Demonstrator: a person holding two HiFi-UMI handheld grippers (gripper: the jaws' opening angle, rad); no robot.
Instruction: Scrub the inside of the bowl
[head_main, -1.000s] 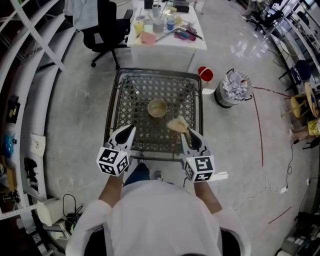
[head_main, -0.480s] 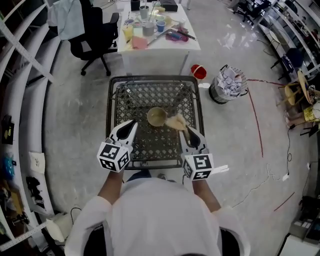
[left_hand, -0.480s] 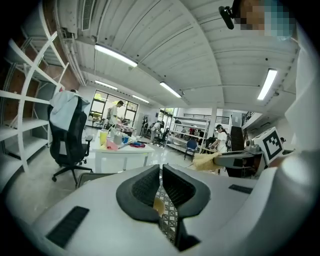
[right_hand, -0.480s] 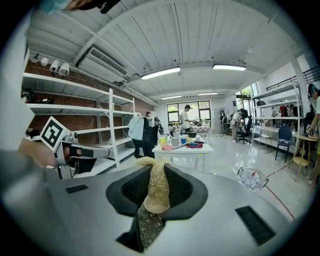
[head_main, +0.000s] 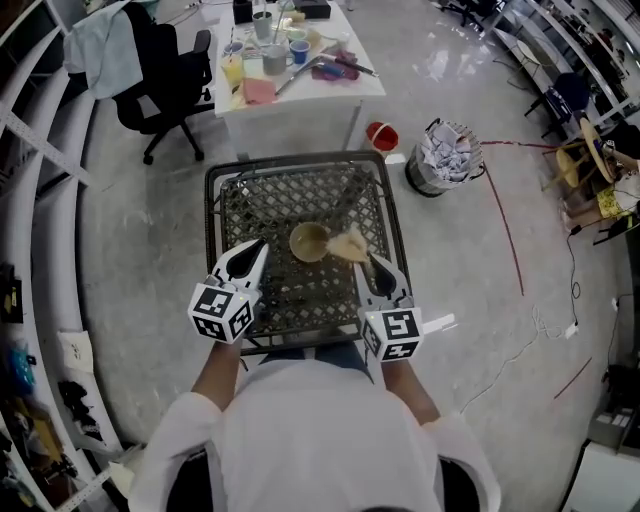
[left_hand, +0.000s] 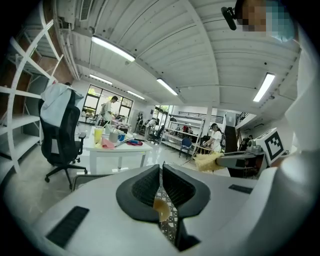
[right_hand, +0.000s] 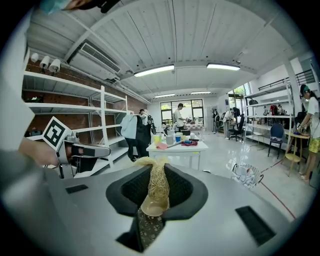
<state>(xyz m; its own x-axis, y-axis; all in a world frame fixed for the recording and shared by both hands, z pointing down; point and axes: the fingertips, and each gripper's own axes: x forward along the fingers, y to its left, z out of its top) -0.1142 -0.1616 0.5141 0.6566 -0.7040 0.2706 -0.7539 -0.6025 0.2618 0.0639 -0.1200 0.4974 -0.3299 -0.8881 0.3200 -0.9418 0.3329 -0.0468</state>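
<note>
Head view, looking steeply down on a black metal lattice worktop (head_main: 290, 195).

- **Bowl.** A tan bowl (head_main: 308, 241) stands upright near the centre of the lattice, mouth up. It lies just beyond the tips of both claws and between them.
- **Left claw.** The left claw (head_main: 259, 246) points toward the bowl's left side, a little apart from it. In the left gripper view its jaws (left_hand: 161, 167) are pressed together with nothing between them. Part of the bowl (left_hand: 161, 207) shows past the narrow slit.
- **Right claw.** The right claw (head_main: 373, 259) is clamped on a pale straw-coloured fibre scrubber (head_main: 350, 245). In the right gripper view the fibres (right_hand: 156, 182) fill the gap between the pads and bulge past the tips. The scrubber's free end lies just beside the bowl's right rim; whether it touches cannot be told.
- **Surroundings.** Far of the lattice stands a white worktop (head_main: 330, 85) carrying cups and small items. An office chair (head_main: 165, 75) draped with a light cloth (head_main: 100, 50) is at far left. A red cup (head_main: 380, 135) and a wire waste basket (head_main: 443, 155) full of paper sit on the floor at far right.
</note>
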